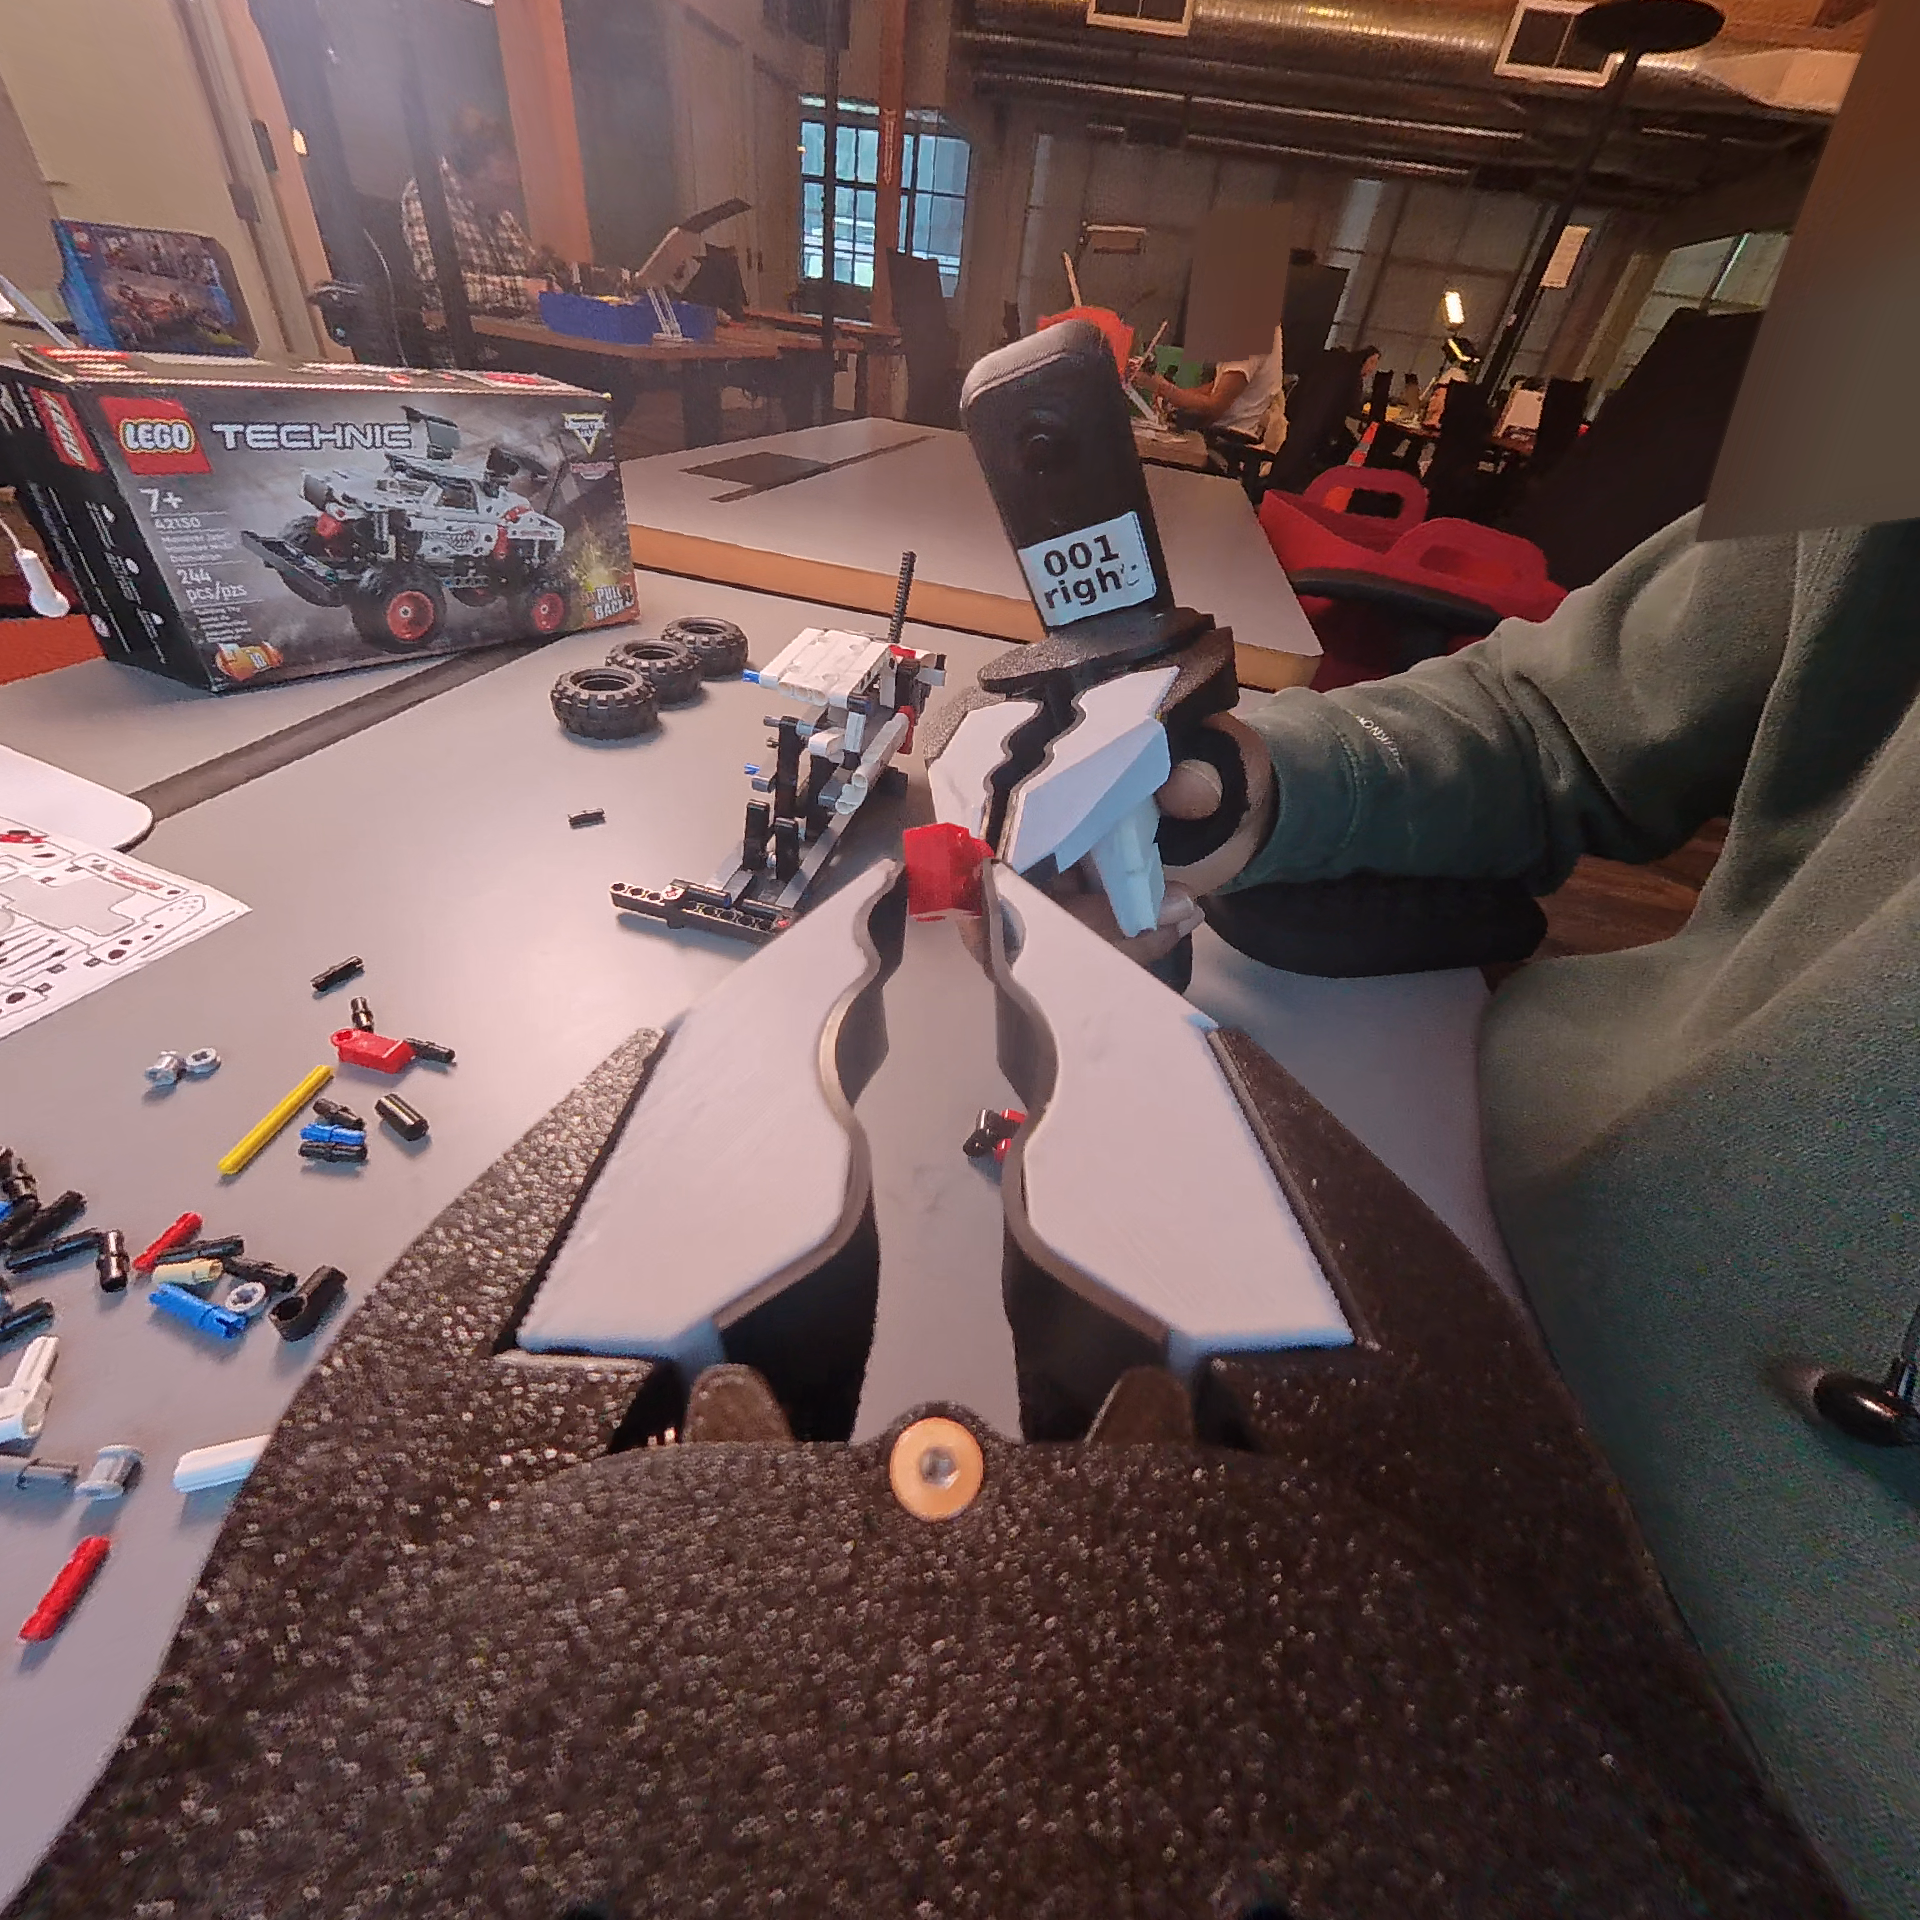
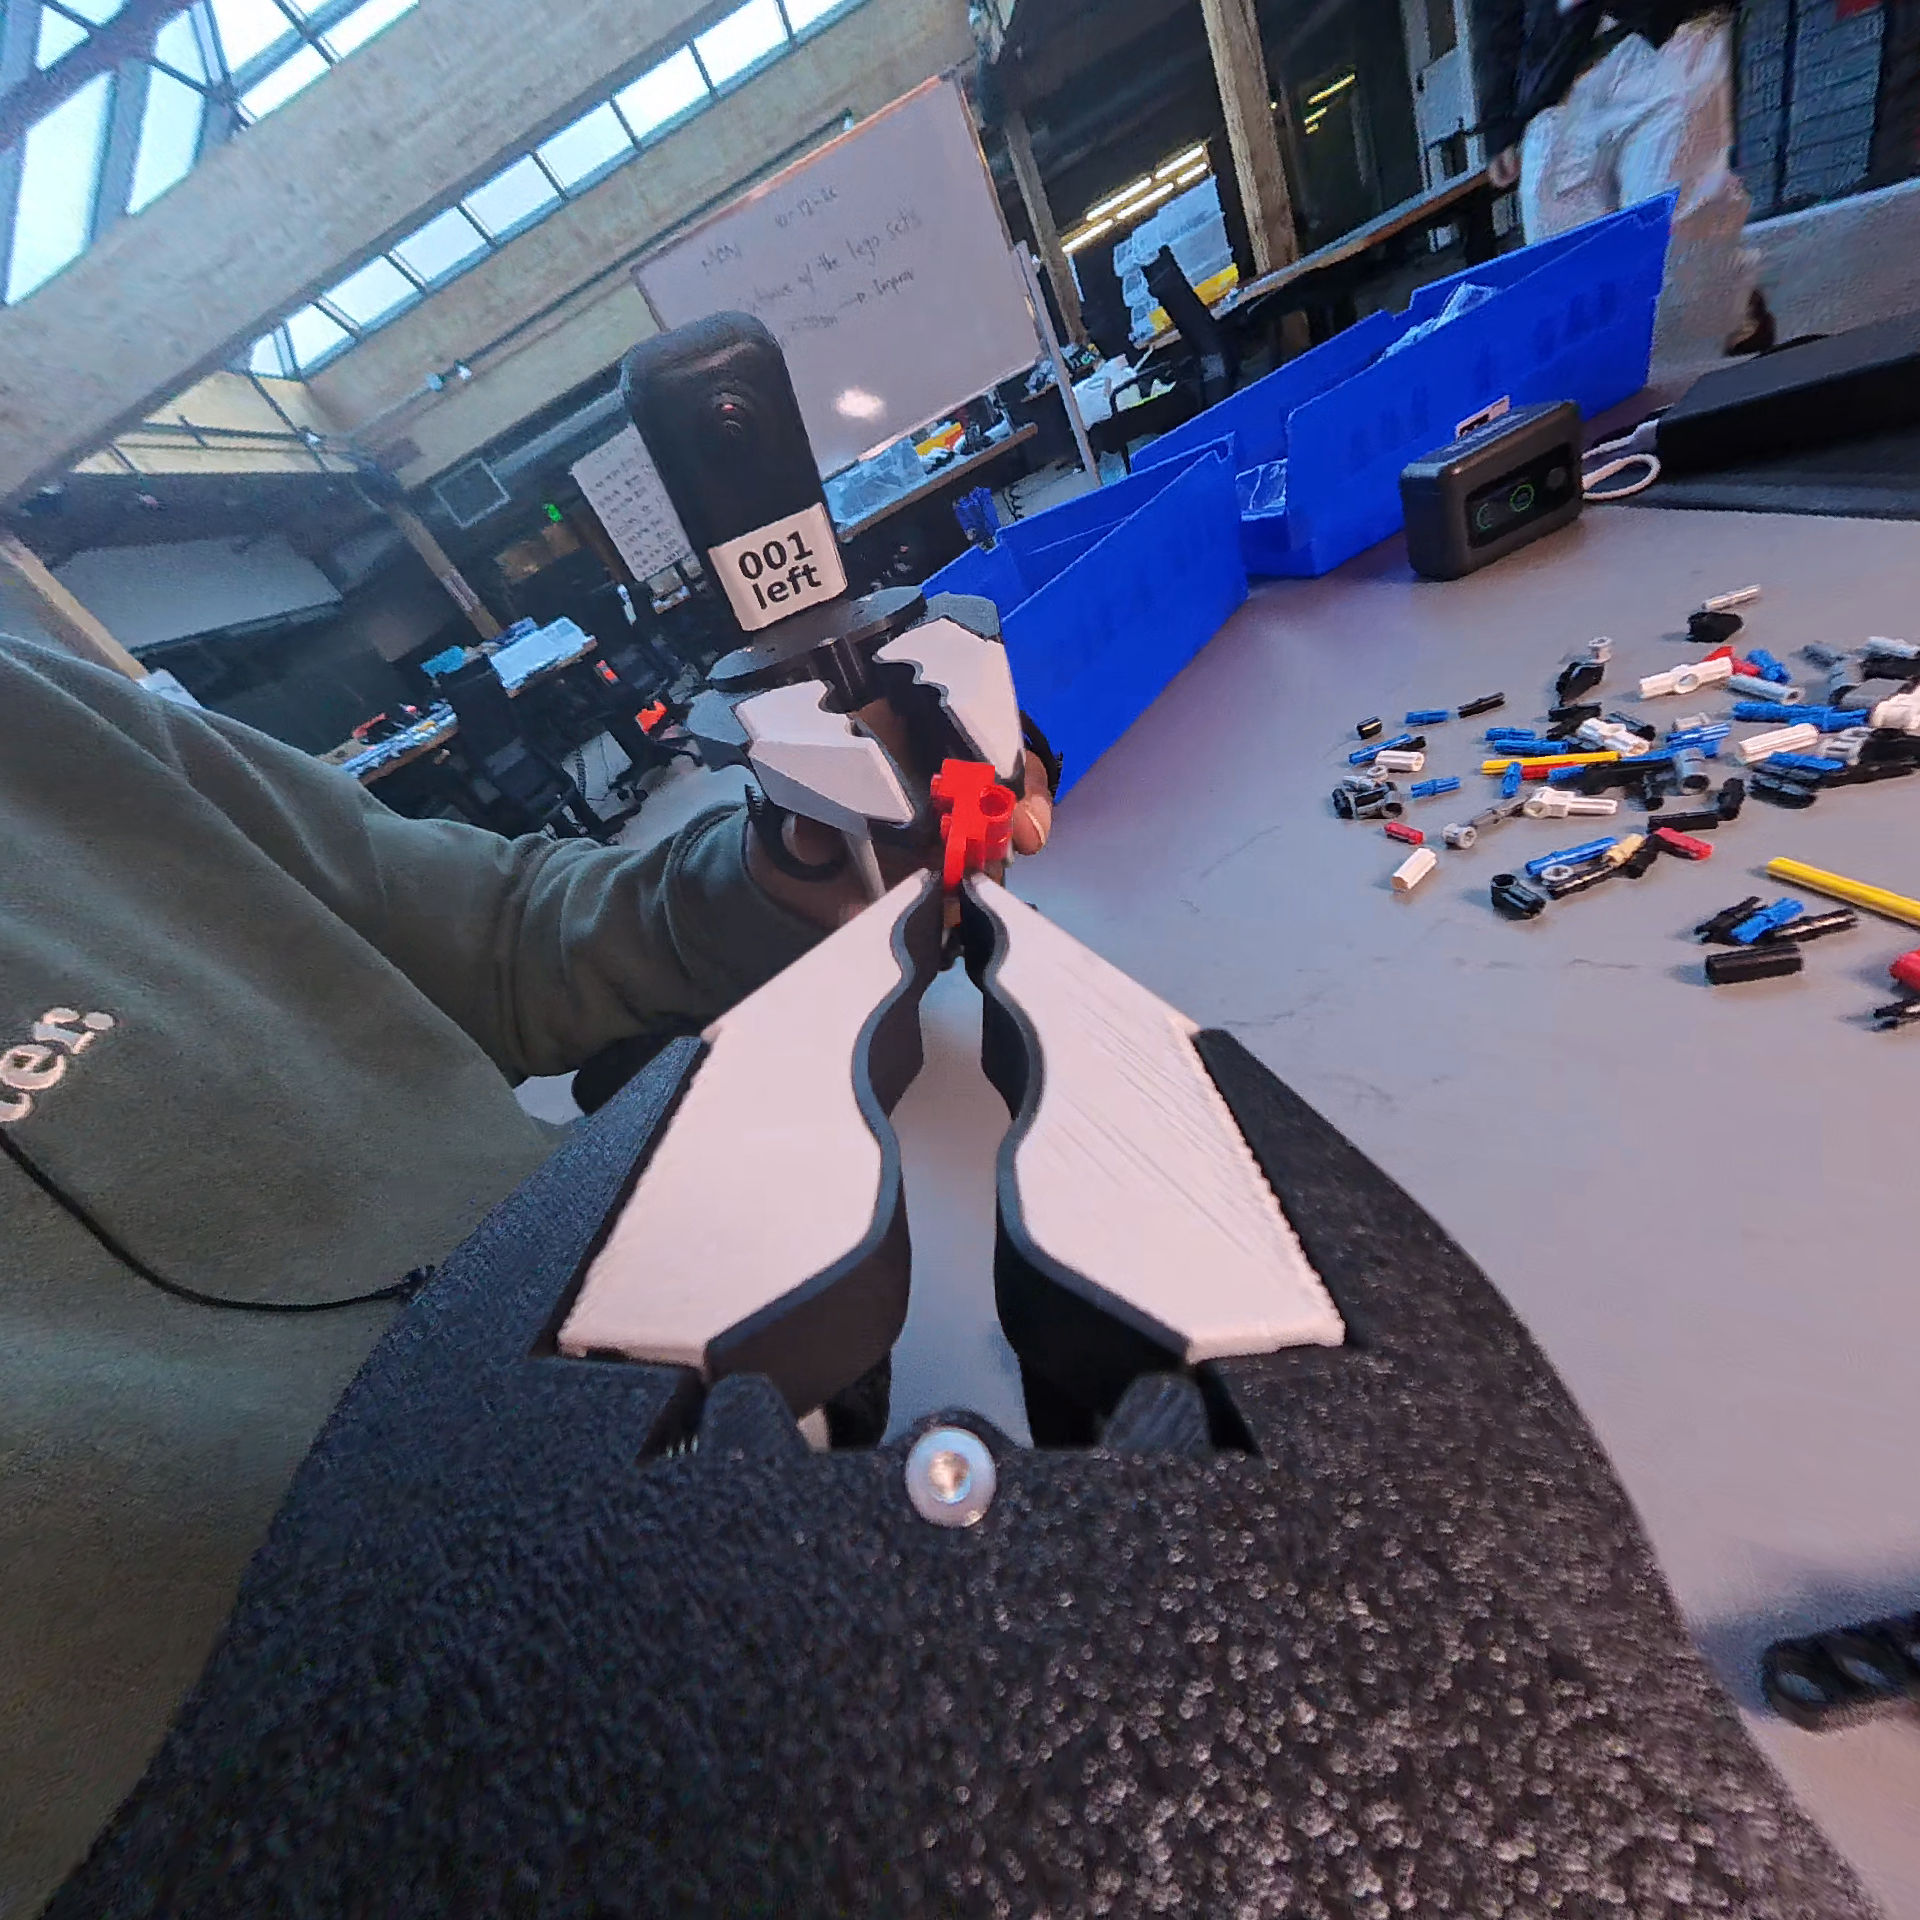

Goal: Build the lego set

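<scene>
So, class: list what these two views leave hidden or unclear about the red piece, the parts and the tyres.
- Red piece: the left gripper fingers cover its sides, left wrist view.
- Loose parts: cut by the left edge there.
- Tyres: a fourth, if any, isn't in view.

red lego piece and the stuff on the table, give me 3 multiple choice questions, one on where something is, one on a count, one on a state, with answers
1. Where is the red piece?
A. flat on the table
B. up between the two grippers' tips
C. on the box

2. How many loose black tyres lie near the half-built chassis?
A. one
B. three
C. five

3. How is the left gripper?
A. wide open
B. shut on the red piece
C. out of view

Answers: 1 B, both wrist views show it held off the table; 2 B, three sit in a row; 3 B, its fingertips pinch the piece, with the right gripper meeting it.
</scene>
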